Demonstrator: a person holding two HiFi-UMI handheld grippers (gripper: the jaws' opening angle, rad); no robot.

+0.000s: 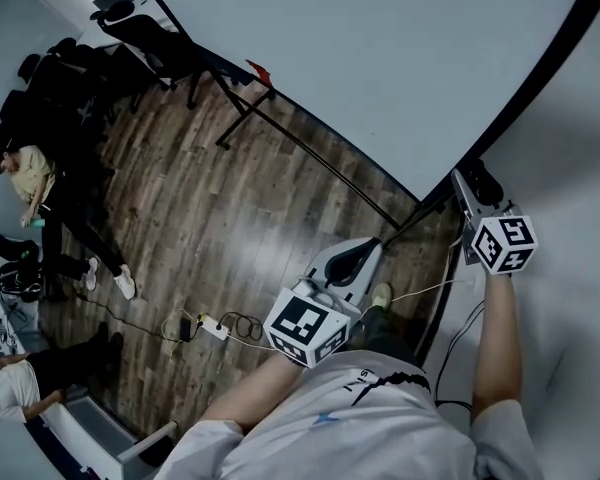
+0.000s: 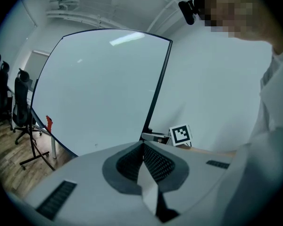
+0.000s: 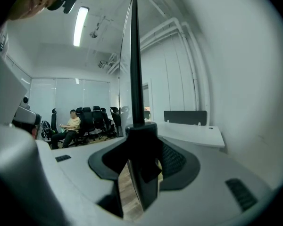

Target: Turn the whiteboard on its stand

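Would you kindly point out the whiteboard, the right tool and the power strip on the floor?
whiteboard [image 1: 380, 68], head view, bare white face.
right tool [image 3: 142, 144], right gripper view, midway between its tips, gripping the whiteboard's dark edge.
power strip [image 1: 213, 326], head view, its white body.

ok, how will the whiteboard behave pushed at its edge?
Probably stiff: the whiteboard is a flat framed panel. Likely top-heavy and wobbly, being large on a thin-legged stand. The right gripper on its narrow edge might slip.
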